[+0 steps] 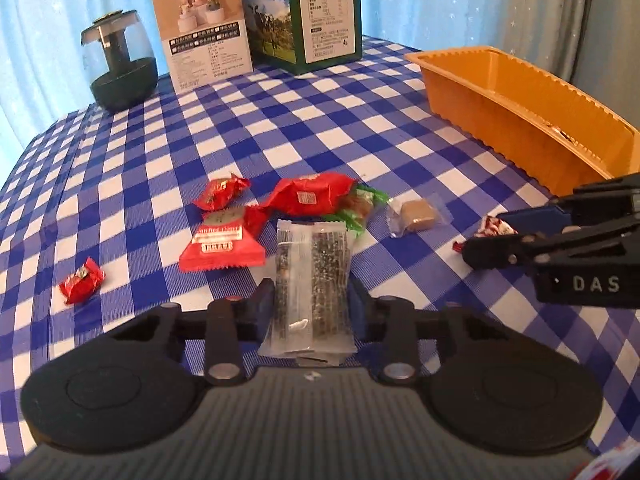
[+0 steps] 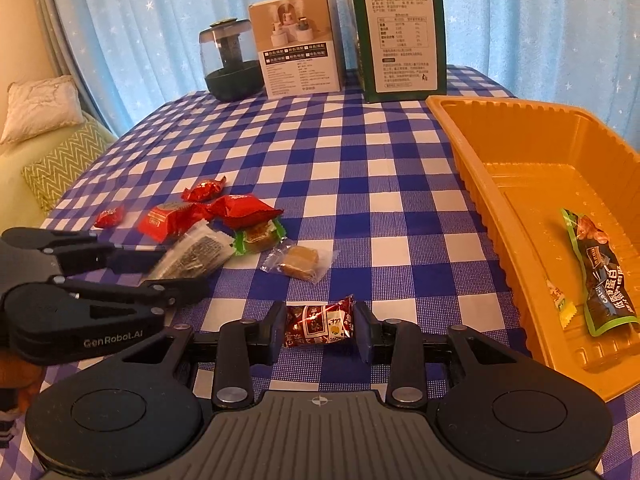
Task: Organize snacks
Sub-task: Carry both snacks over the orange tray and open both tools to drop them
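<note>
My left gripper is shut on a long clear packet with a dark speckled bar, at the near edge of a snack pile. In the right wrist view this gripper comes in from the left with the clear packet between its fingers. My right gripper is shut on a dark red candy packet, just left of the orange tray. The tray holds a dark green packet and a small yellow-green one. Red packets, a green-ended sweet and a clear-wrapped brown cube lie loose.
On the blue-and-white checked tablecloth, at the back, stand a dark glass humidifier, a white box and a green carton. A single red candy lies apart at the left. Blue curtains hang behind; a sofa with cushions is beyond the table's left edge.
</note>
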